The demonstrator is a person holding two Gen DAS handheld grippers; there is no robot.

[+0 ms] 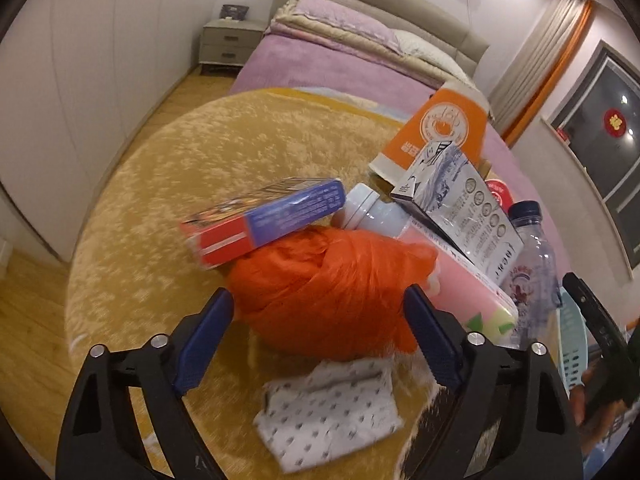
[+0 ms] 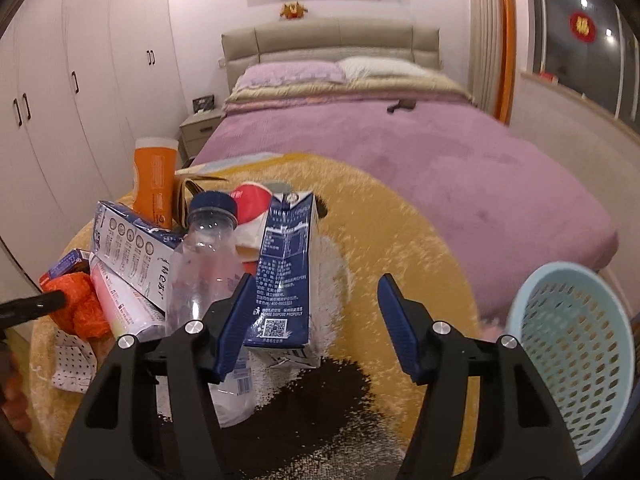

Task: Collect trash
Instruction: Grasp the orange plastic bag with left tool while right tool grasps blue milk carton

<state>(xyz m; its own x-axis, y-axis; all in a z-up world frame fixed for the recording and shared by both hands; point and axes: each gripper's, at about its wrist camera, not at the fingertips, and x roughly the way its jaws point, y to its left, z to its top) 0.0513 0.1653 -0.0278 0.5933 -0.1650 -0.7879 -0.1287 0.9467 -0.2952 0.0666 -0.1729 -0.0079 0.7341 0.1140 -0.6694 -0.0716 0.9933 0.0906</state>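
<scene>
Orange bag (image 1: 332,296) between open left tool (image 1: 320,320) fingers, untouched

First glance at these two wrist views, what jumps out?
A heap of trash on the shaggy yellow round rug at the foot of the purple bed: a crumpled orange plastic bag sits at the near side between the left gripper's open jaws. In the right wrist view, a dark blue milk carton stands beside a clear plastic bottle, and a pale blue perforated basket waits at the right edge.
</scene>
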